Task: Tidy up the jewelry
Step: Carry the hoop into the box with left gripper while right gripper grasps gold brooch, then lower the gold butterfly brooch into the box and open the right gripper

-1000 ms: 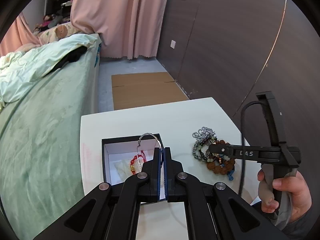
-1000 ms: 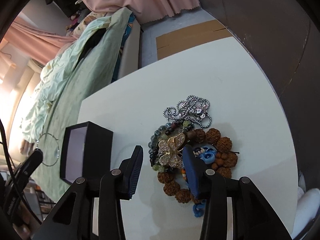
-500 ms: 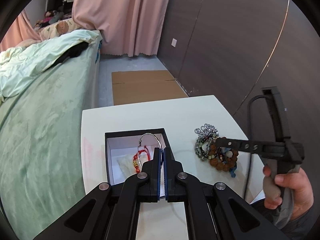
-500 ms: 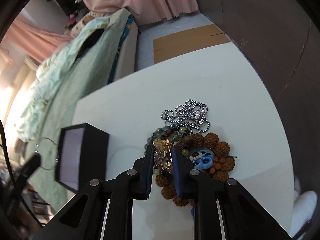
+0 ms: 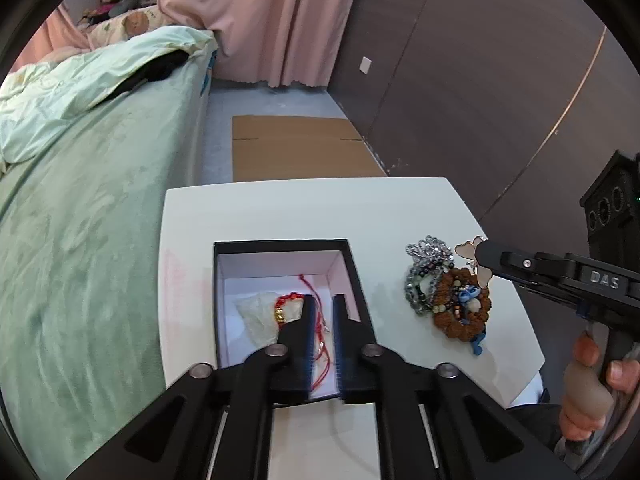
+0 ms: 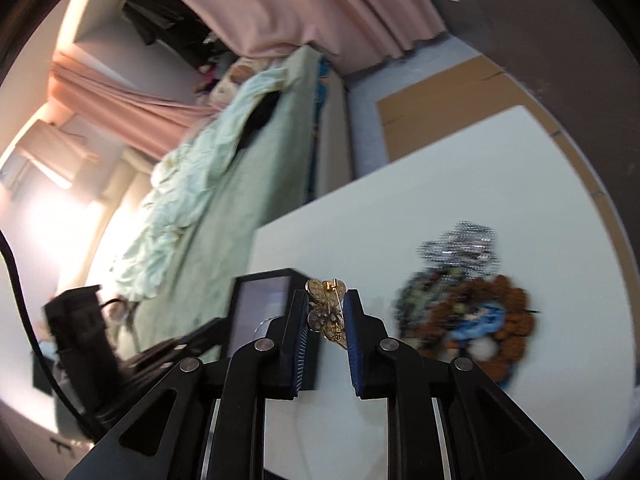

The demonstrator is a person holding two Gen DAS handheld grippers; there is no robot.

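Note:
A black jewelry box (image 5: pixel 356 268) with a white inside stands open on the white table (image 5: pixel 280 208). In it lie a red cord bracelet (image 5: pixel 290 304) with gold beads and a pale pouch. My left gripper (image 5: pixel 322 300) is open and empty, its tips over the box. My right gripper (image 6: pixel 325 298) is shut on a gold butterfly brooch (image 6: pixel 326 312), lifted above the table; it also shows in the left wrist view (image 5: pixel 474 258). A pile of bead bracelets and a silver chain (image 5: pixel 444 288) lies right of the box (image 6: pixel 260 312).
A bed with a green cover (image 5: pixel 80 208) runs along the table's left side. A flat cardboard sheet (image 5: pixel 296 148) lies on the floor beyond the table. A dark panelled wall (image 5: pixel 500 80) stands to the right.
My left gripper opened and let go of the silver hoop into the box. My right gripper closed on the butterfly brooch, lifted it off the pile and swung left toward the box.

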